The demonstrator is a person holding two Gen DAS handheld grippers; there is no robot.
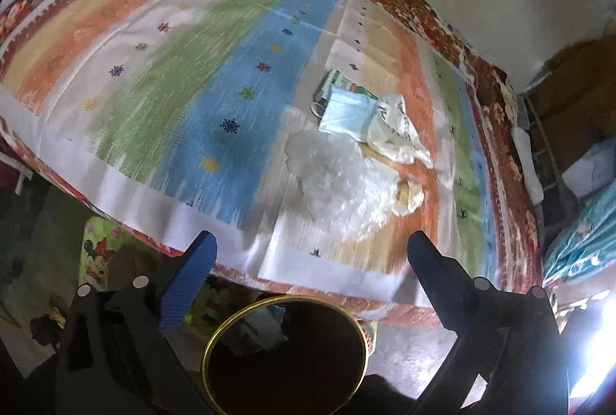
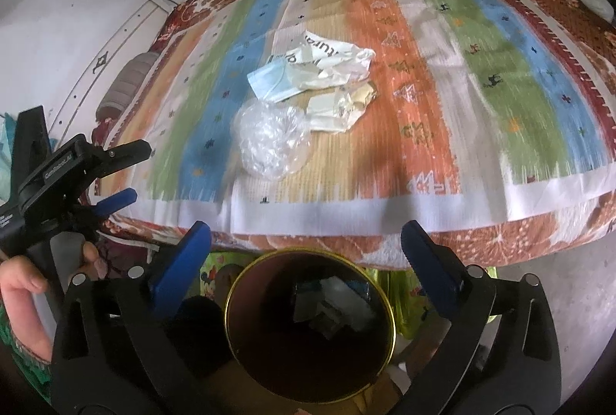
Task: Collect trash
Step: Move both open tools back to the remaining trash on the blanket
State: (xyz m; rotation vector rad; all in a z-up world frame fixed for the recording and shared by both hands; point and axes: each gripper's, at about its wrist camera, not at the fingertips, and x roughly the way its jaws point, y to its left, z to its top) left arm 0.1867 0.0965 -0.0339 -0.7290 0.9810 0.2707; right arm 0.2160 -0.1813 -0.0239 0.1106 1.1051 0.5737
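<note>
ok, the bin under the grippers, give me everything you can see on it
The bin is round and dark inside, with a thin gold-coloured rim. It stands upright on the floor, open-topped, just below the near edge of the bed, in front of a bright cartoon-print sheet. A few pale crumpled pieces already lie inside; what they are is too dim to tell. Its outer wall is hidden from above. Neither open gripper touches it.

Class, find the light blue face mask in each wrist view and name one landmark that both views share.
Left wrist view: face mask, right of centre, on the striped bedspread.
Right wrist view: face mask, left of centre, above the clear plastic bag.
Shared landmark: gold-rimmed bin at bottom centre.
</note>
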